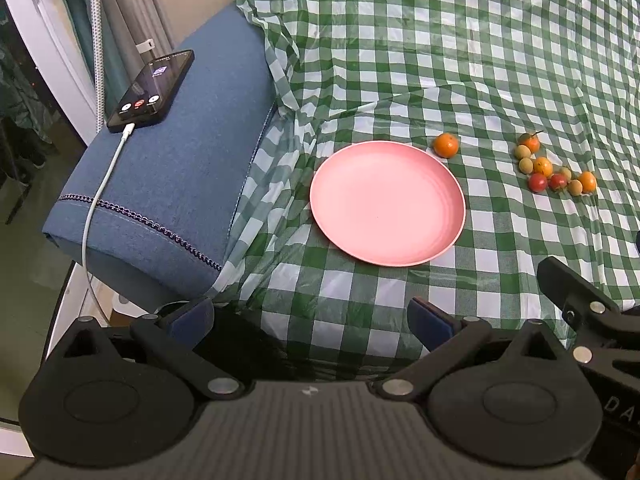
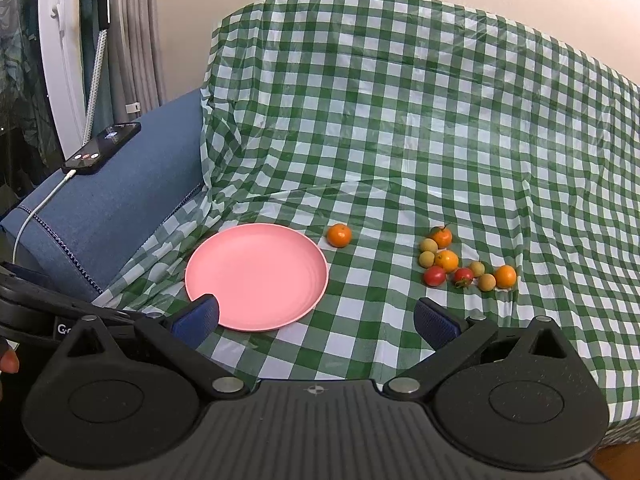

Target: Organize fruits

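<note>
An empty pink plate lies on the green checked cloth. One small orange sits alone just past its far right rim. Further right is a cluster of several small fruits: oranges, red tomatoes and pale yellow-green ones. My left gripper hovers open near the plate's near side, nothing between its blue pads. My right gripper is open too, its left pad over the plate's near rim, with the cluster ahead to the right.
A blue sofa arm stands left of the plate with a phone and its white charging cable on it. The cloth drapes up over the sofa back. Part of the other gripper shows at right.
</note>
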{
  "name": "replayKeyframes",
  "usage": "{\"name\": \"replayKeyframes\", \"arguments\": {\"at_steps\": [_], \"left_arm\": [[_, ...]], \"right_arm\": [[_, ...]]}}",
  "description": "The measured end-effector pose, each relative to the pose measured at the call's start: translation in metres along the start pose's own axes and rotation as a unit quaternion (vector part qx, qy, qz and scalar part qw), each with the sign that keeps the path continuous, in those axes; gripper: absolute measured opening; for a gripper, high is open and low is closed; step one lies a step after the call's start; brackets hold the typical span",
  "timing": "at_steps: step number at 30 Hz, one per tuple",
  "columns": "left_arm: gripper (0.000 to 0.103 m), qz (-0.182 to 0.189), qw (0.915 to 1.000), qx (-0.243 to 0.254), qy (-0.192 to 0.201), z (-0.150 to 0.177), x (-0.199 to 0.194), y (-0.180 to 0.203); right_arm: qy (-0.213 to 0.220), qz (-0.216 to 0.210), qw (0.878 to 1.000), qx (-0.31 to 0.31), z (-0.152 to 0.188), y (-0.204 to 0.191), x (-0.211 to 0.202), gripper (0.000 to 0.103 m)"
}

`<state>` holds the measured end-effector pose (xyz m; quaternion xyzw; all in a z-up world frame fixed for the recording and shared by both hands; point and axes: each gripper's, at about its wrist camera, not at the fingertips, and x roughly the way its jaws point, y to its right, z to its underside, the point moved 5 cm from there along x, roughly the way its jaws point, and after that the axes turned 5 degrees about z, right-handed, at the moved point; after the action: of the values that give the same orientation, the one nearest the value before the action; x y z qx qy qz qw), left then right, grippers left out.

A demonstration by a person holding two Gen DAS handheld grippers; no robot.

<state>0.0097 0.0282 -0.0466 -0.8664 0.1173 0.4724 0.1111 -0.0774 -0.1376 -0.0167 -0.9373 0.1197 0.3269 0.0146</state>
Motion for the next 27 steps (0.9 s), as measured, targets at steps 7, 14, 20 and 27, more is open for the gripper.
{"name": "replayKeyframes", "arguments": {"at_steps": [7,14,20,27], "left_arm": [[0.103,-0.008,1.0000,0.004,0.003,0.000,-0.003,0.001],[0.103,-0.020,0.9997,0.014,-0.001,0.000,-0.002,0.006],[0.103,-0.017,0.9991,0.033,-0.019,-0.003,0.005,0.014],[0.103,0.016,0.9979,0.047,-0.041,-0.027,0.020,0.041]], "right_arm": [[0.009,-0.004,1.000,0.006,-0.001,0.002,-0.003,0.103],[-0.034,-0.024,0.999,0.029,0.006,0.007,0.003,0.103],[-0.045,-0.014,0.998,0.037,0.013,0.018,0.013,0.103],[-0.024,0.032,0.994,0.105,0.017,0.057,0.022,0.103]]}}
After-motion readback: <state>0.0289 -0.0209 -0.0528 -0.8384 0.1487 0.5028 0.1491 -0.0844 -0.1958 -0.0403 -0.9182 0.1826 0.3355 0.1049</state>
